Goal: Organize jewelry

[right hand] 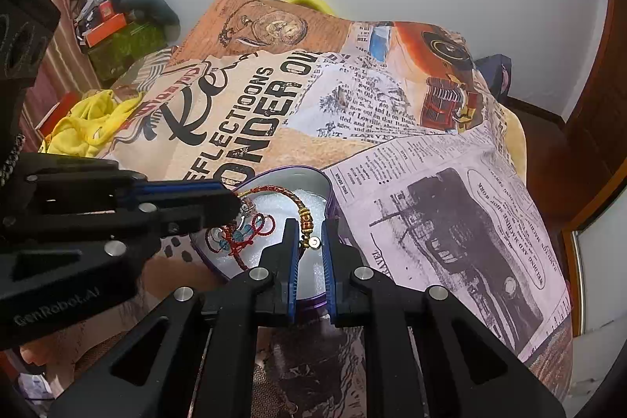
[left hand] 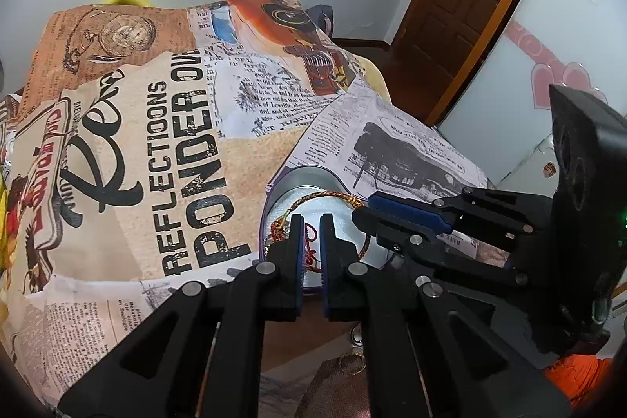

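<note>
A heart-shaped purple tin (right hand: 331,200) with white foam lining sits on the printed cloth; it also shows in the left wrist view (left hand: 309,179). Inside lie a braided red-gold cord bracelet (right hand: 301,202) and a red knotted string piece with blue beads (right hand: 243,236). My left gripper (left hand: 311,222) hovers over the tin's left side, jaws slightly apart, red cord (left hand: 309,253) between them. My right gripper (right hand: 309,226) hovers over the tin's right side, jaws slightly apart around the bracelet's gold beads (right hand: 307,222). Neither visibly clamps anything.
The newspaper-print cloth (right hand: 431,206) covers a table. Yellow fabric (right hand: 84,128) and boxes (right hand: 109,26) lie at the far left. A gold ring (left hand: 352,363) and a brown pouch (left hand: 333,386) lie below the left gripper. A wooden door (left hand: 470,6) stands to the right.
</note>
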The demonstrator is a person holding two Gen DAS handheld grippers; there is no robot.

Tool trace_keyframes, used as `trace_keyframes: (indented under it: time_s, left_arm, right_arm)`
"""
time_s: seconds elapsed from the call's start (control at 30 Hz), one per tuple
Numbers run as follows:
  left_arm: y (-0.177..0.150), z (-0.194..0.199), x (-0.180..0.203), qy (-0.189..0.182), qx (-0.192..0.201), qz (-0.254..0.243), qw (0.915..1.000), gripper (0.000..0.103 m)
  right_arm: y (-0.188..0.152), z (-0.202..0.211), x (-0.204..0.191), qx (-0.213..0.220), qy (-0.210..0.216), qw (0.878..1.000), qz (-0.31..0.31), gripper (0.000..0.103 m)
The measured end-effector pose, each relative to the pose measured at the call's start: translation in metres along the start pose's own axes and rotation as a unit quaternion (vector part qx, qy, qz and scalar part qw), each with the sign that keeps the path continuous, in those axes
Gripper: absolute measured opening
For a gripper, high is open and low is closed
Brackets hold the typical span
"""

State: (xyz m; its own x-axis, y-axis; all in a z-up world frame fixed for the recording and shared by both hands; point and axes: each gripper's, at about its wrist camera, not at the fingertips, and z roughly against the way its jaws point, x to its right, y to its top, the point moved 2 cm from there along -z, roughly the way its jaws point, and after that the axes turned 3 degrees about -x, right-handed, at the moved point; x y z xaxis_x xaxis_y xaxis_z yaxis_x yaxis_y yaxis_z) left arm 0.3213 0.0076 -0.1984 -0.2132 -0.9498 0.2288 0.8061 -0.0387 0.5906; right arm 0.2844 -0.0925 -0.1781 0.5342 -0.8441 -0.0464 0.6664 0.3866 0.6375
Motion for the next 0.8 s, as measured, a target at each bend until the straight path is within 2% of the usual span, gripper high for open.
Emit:
trace_keyframes:
  time_s: [0.2, 0.27, 0.33, 0.4, 0.8]
  left_arm:
    - [-0.002, 0.013, -0.001, 0.015, 0.011, -0.003, 0.9998, 0.006]
    - [-0.004, 0.018, -0.002, 0.018, 0.013, -0.003, 0.9998, 0.008]
    - [-0.006, 0.021, -0.002, 0.02, 0.015, -0.003, 0.9997, 0.01]
    - [-0.008, 0.025, -0.002, 0.022, 0.016, -0.004, 0.9996, 0.012]
    - [-0.02, 0.062, 0.009, 0.036, 0.035, -0.009, 0.9987, 0.03]
  right_arm:
    - [-0.001, 0.004, -0.001, 0.0, -0.002, 1.0, -0.002, 0.013]
    - [-0.001, 0.007, -0.001, 0.003, -0.001, 1.0, -0.002, 0.018]
    - [0.0, 0.011, -0.001, 0.008, -0.003, 1.0, -0.003, 0.027]
    - [0.001, 0.016, -0.002, 0.015, -0.004, 1.0, -0.004, 0.029]
    - [-0.001, 0.056, -0.01, 0.044, -0.019, 0.999, -0.001, 0.03]
